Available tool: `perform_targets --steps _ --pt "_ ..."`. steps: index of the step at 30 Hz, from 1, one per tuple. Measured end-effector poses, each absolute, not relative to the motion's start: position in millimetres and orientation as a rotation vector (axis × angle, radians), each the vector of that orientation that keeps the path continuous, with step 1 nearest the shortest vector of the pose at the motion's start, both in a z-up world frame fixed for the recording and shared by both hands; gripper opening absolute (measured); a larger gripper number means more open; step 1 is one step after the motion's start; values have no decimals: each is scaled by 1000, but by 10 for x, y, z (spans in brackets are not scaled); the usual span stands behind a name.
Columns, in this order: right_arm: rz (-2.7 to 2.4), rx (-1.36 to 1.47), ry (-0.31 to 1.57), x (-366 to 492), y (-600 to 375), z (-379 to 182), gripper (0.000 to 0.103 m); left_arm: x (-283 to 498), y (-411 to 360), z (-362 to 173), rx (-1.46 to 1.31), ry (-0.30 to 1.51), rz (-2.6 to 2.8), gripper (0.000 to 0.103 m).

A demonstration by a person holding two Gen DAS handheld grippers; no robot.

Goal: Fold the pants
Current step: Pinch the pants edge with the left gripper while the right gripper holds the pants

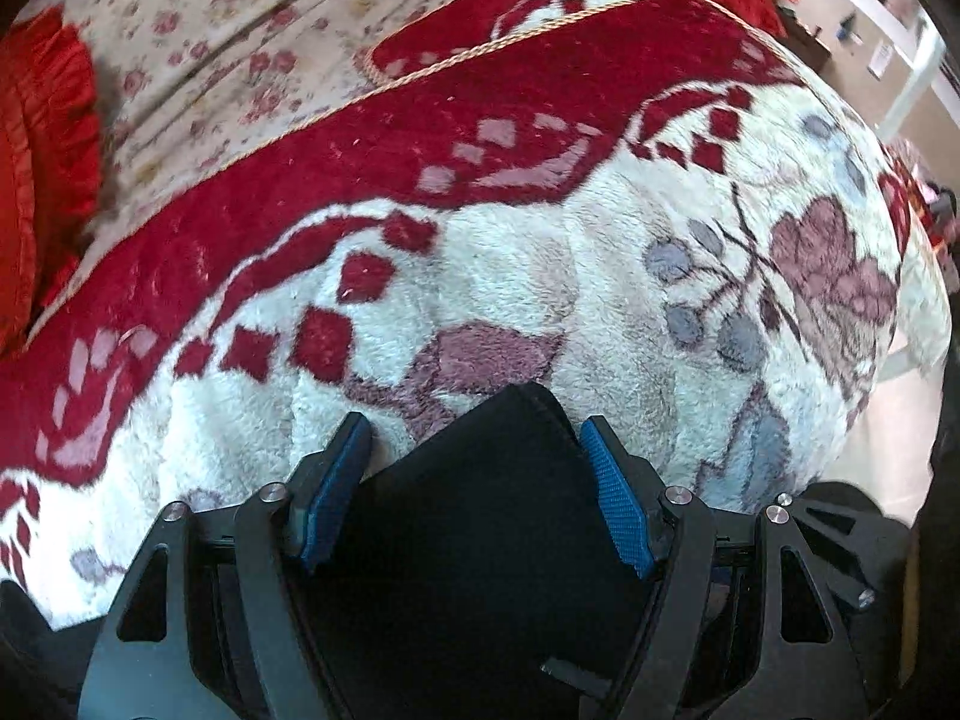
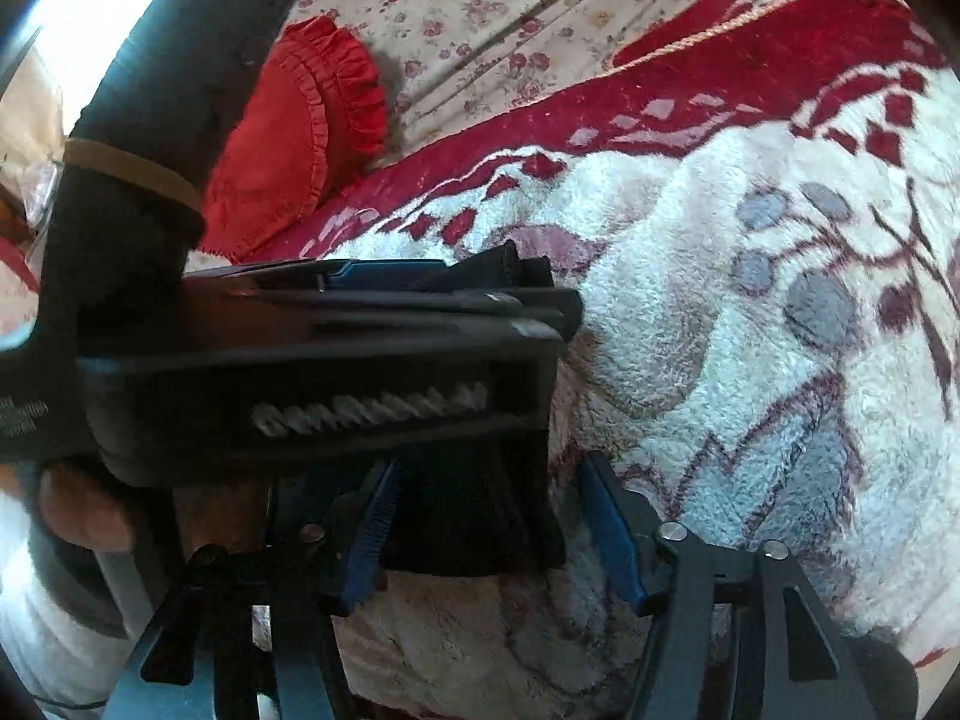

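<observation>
Black fabric pants (image 1: 480, 516) fill the gap between your left gripper's (image 1: 474, 450) spread blue-padded fingers (image 1: 618, 504), not clamped. Your right gripper (image 2: 486, 504) is likewise released, a dark fold of the pants lying between its fingers. Beyond, the left gripper crosses the right view above the fluffy white-and-red floral blanket (image 1: 540, 276), near a red ruffled pillow (image 2: 300, 120).

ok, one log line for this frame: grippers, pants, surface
left gripper: open, straddles black pants | right gripper: open, pants between fingers | surface: fleece blanket | fold: state unclear
</observation>
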State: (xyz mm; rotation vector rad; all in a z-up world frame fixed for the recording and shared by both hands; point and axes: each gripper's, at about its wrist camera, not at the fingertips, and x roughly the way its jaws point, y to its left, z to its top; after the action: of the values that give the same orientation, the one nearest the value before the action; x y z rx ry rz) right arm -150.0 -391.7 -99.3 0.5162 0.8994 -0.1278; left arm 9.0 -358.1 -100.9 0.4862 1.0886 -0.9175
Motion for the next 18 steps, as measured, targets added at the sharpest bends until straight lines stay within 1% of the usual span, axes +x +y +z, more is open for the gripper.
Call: perform_targets --steps 1,2,3,4,6,8,11,18 --pt "-130 499 901 -1478 -3912 -992 48 69 -3576 -1010 504 1071 -918 58" --pt "-132 491 901 -1465 -3912 -995 46 50 -3562 -998 505 1057 -934 51" --pt "-132 487 899 -1458 -3914 -995 40 40 -3552 -986 497 1055 -948 41" --pt "-128 488 892 -1455 -3926 -988 34 31 -3529 -963 485 1053 -955 38" --pt "-118 491 881 -1457 -3950 -971 28 33 -3478 -916 461 1053 -956 27" --pt "-102 481 868 -1472 -3946 -932 17 56 -3399 -854 429 1061 -962 21" --pt "-62 419 840 -1476 -3816 -753 15 87 -3202 -643 357 1052 -979 20" --pt "82 363 741 -1358 -3368 -247 14 134 -2503 9 272 934 -948 20"
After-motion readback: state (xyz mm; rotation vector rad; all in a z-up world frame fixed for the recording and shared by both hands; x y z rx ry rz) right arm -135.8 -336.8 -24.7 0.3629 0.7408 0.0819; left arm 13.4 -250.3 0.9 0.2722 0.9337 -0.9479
